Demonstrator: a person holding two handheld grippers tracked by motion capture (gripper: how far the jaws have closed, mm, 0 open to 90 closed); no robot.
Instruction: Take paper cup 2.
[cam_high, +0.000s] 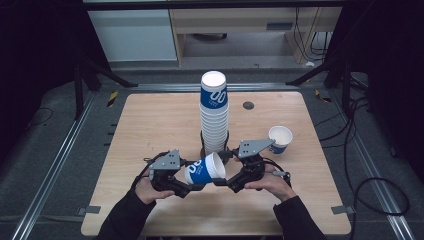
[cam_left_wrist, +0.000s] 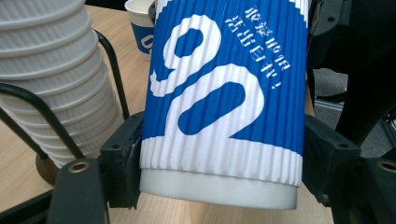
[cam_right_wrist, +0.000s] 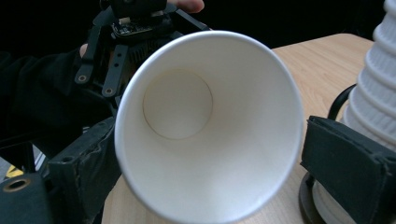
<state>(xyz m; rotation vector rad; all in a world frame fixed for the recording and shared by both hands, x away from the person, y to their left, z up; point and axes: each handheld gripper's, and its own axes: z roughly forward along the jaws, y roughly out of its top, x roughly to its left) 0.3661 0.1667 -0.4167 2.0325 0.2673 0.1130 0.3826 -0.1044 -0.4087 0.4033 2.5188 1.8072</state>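
while the left gripper (cam_high: 192, 188) clamps the blue cup (cam_high: 205, 170), right gripper (cam_high: 223, 183) open (cup stack (cam_high: 214, 115) just behind)

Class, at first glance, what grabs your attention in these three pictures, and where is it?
A tall stack of cups rises mid-table. Just in front, the left gripper clamps the base of a blue-and-white paper cup lying sideways, its open mouth between the right gripper jaws. A single cup stands upright at the right.
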